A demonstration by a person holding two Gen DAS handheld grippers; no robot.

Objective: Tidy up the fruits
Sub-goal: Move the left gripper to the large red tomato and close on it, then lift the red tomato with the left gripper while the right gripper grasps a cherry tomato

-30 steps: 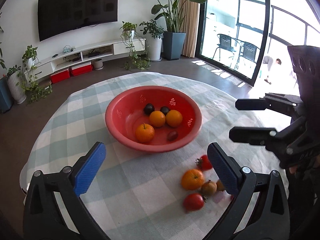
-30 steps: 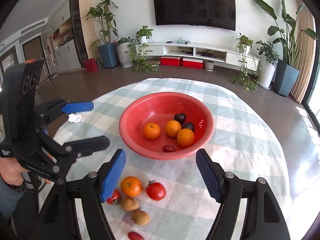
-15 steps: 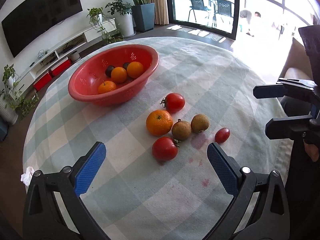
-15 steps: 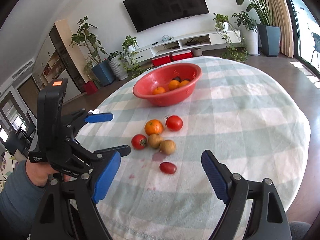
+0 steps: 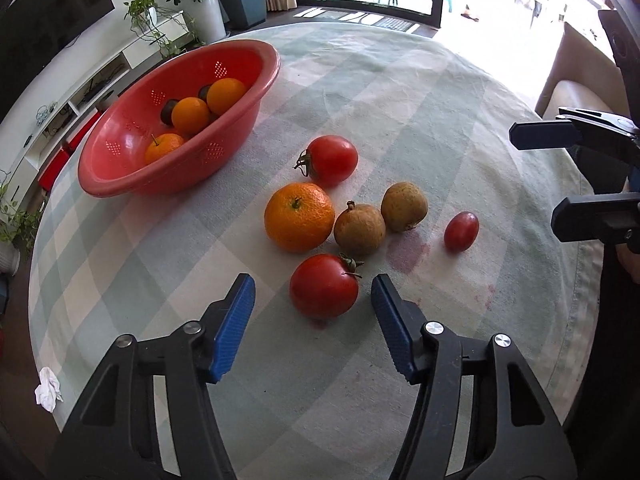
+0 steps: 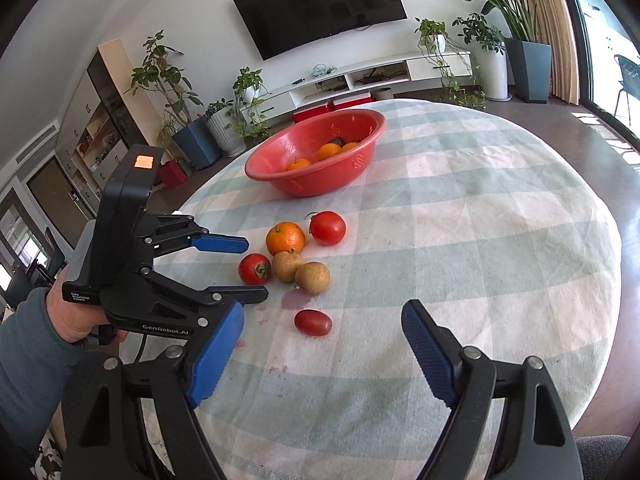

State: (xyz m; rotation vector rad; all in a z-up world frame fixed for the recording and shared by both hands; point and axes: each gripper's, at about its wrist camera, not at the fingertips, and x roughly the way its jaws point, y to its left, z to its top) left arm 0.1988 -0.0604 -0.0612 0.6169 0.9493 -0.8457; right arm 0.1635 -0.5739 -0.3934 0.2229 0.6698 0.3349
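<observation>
A red bowl (image 5: 120, 184) (image 6: 360, 120) holds oranges and dark fruits. Loose on the checked cloth lie two red tomatoes (image 5: 324, 286) (image 5: 331, 160), an orange (image 5: 299, 217), two brown fruits (image 5: 359, 229) (image 5: 404, 206) and a small red oval fruit (image 5: 461, 231) (image 6: 313, 322). My left gripper (image 5: 313, 312) (image 6: 248, 268) is open and empty, its blue pads on either side of the near tomato (image 6: 255, 269), just short of it. My right gripper (image 6: 322, 356) (image 5: 560, 176) is open and empty, hovering just before the small red fruit.
The round table's edge (image 6: 600, 360) curves close on the right and front. Purple stains (image 5: 408, 254) mark the cloth. A crumpled white tissue (image 5: 48, 388) lies at the left edge. A beige chair (image 5: 576, 92) stands beyond the table.
Both grippers have pulled back from the bowl and dropped toward the loose fruits. The left gripper's jaws have narrowed around the near tomato.
</observation>
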